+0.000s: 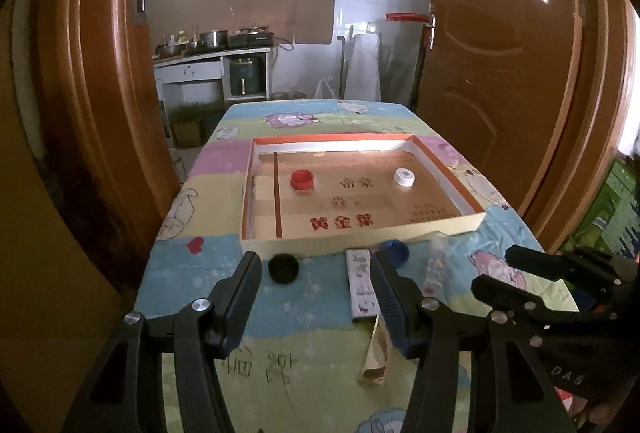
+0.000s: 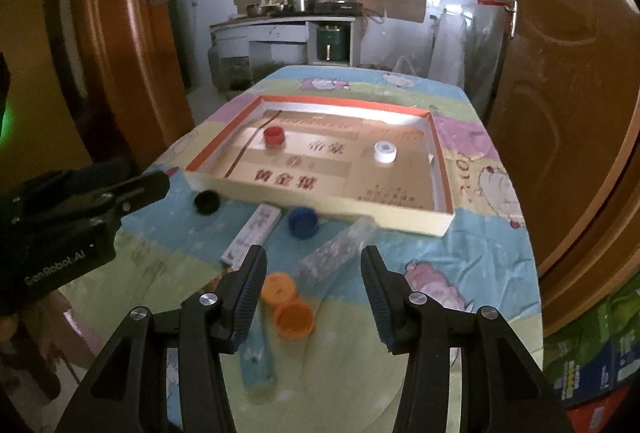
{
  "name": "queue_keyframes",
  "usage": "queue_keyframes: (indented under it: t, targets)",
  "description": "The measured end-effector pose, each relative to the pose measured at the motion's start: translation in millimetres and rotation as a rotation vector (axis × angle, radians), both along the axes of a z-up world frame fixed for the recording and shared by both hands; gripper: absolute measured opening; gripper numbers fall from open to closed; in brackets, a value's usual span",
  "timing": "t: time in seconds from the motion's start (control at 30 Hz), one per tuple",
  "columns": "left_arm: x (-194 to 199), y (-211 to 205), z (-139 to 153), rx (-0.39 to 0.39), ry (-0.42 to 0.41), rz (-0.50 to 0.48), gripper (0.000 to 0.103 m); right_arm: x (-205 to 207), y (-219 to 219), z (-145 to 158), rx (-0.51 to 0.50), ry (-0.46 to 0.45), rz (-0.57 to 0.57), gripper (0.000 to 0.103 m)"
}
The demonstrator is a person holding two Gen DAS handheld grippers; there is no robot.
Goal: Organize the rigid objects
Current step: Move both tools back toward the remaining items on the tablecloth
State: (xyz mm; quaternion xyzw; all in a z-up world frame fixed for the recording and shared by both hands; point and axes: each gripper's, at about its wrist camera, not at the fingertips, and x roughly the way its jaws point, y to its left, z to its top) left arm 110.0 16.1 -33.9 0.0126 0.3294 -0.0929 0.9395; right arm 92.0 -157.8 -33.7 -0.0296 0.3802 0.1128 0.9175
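Observation:
A shallow cardboard box lid (image 1: 360,233) (image 2: 320,211) lies on the table with a red cap (image 1: 302,180) (image 2: 274,136) and a white cap (image 1: 404,177) (image 2: 385,151) inside. In front of it lie a black cap (image 1: 283,268) (image 2: 206,202), a blue cap (image 1: 396,251) (image 2: 303,221), a white flat box (image 1: 361,283) (image 2: 252,233), a clear tube (image 1: 436,265) (image 2: 336,251) and two orange caps (image 2: 286,303). My left gripper (image 1: 316,261) is open and empty above the near table. My right gripper (image 2: 314,257) is open and empty over the orange caps.
A cartoon-print cloth (image 1: 304,313) covers the table. A light blue pen-like item (image 2: 256,365) and a small paper box (image 1: 374,357) lie near the front. Brown doors (image 1: 500,73) stand on both sides. A kitchen counter (image 1: 212,53) is behind.

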Motion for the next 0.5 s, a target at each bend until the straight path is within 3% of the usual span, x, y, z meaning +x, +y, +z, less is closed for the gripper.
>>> queue_keyframes:
  t: [0.5]
  targets:
    - [-42,-7,-15,-0.016,0.003,-0.054,0.056,-38,9,-20,0.032,0.037,0.047,0.051]
